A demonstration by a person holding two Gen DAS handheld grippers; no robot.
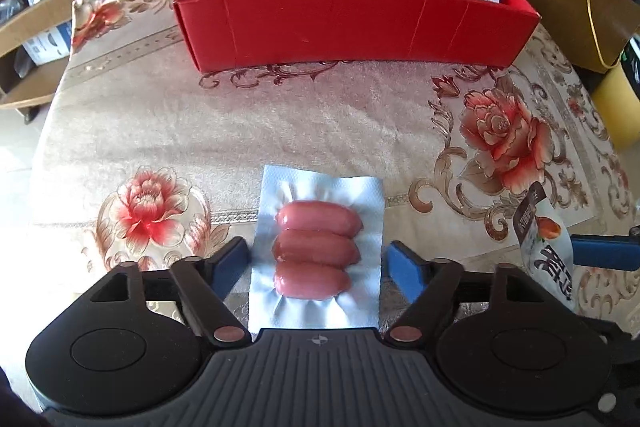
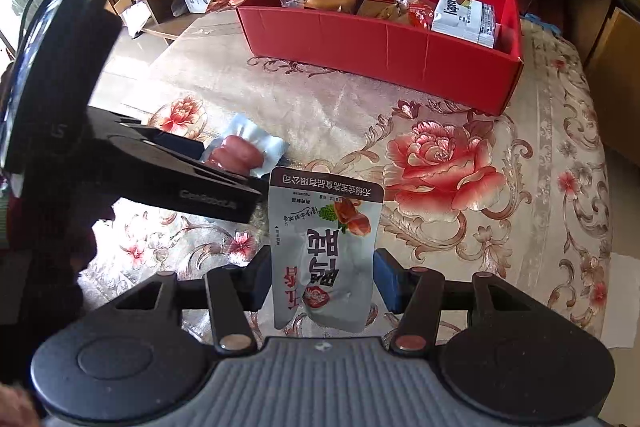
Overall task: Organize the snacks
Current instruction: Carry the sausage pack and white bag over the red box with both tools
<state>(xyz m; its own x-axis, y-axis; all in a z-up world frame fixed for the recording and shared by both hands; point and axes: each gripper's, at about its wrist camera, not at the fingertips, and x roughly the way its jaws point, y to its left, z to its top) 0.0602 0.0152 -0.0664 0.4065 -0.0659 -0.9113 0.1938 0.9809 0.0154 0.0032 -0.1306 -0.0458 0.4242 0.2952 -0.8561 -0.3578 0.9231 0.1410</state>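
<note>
Left gripper [image 1: 316,263]: jaws apart, straddling the sausage pack [image 1: 316,251] lying near on the cloth, pads not pressing it. Right gripper [image 2: 322,279]: clamped on the silver pouch [image 2: 324,255]. Red box [image 1: 352,27] stands far. Risk: slick film may slip or crumple under an off-centre squeeze; neighbouring tools may collide.

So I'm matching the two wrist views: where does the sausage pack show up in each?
Left wrist: sausage pack lies bottom centre, between the left gripper pads.
Right wrist: sausage pack sits left of centre, partly behind the left gripper.
Shared landmark: red box at the table's far side.
</note>
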